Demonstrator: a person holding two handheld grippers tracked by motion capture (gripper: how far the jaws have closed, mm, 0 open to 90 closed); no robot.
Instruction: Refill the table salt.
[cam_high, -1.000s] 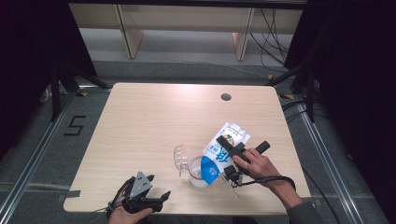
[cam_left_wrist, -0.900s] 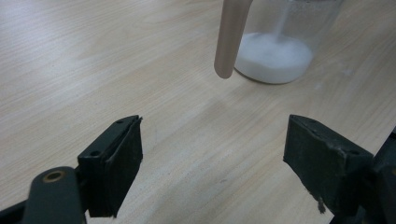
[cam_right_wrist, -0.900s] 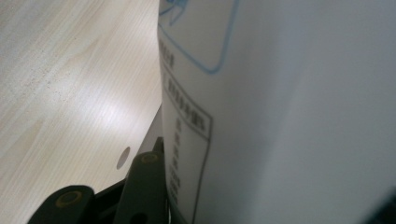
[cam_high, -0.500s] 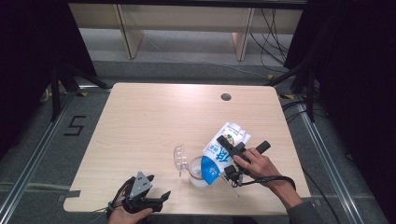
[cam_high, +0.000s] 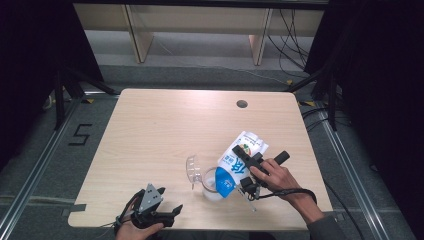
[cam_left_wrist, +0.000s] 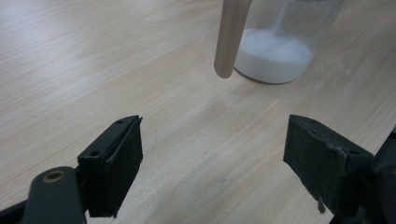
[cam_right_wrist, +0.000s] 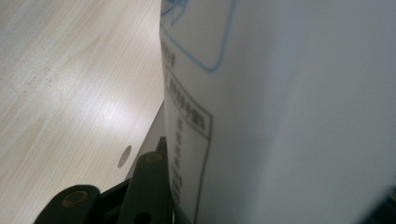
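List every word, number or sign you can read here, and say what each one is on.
"5": marked in black on the floor left of the table.
Large white characters on the blue panel of the milk carton: too blurred to read.
Boxed columns of small print on the carton's side: too small and blurred to read.

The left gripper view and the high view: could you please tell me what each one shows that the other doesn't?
Left gripper view alone: white liquid pooled in the cup's bottom, and the left gripper's pads standing wide apart over bare wood.

High view alone: the right gripper clamped on a tilted carton, its top over the cup, and a hole in the table.

Both: the clear cup and the wooden tabletop.
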